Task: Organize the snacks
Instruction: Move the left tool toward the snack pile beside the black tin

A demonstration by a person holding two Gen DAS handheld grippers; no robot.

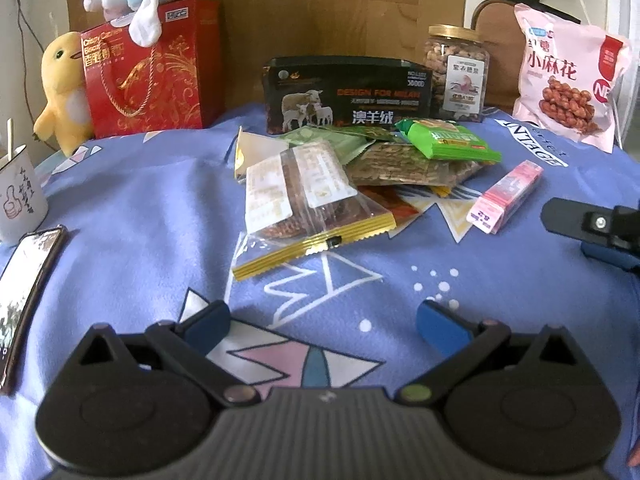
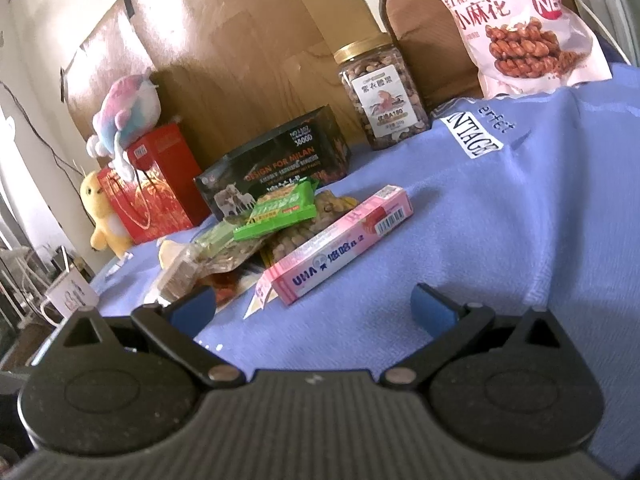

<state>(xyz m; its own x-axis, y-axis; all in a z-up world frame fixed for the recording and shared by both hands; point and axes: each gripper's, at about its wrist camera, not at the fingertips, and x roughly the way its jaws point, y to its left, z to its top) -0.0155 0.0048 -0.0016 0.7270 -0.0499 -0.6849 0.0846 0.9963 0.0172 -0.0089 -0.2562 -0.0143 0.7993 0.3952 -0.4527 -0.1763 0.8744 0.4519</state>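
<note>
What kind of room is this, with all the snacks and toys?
Probably someone's home, not a shop. The snacks lie on a blue printed cloth, plush toys like a yellow duck sit at the back, and a mug and phone rest nearby. Both grippers, left and right, are open.

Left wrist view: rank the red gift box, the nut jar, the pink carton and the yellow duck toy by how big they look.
1. red gift box
2. yellow duck toy
3. nut jar and pink carton: these look alike, and the carton lies nearer the camera, so I won't rank them.
</note>
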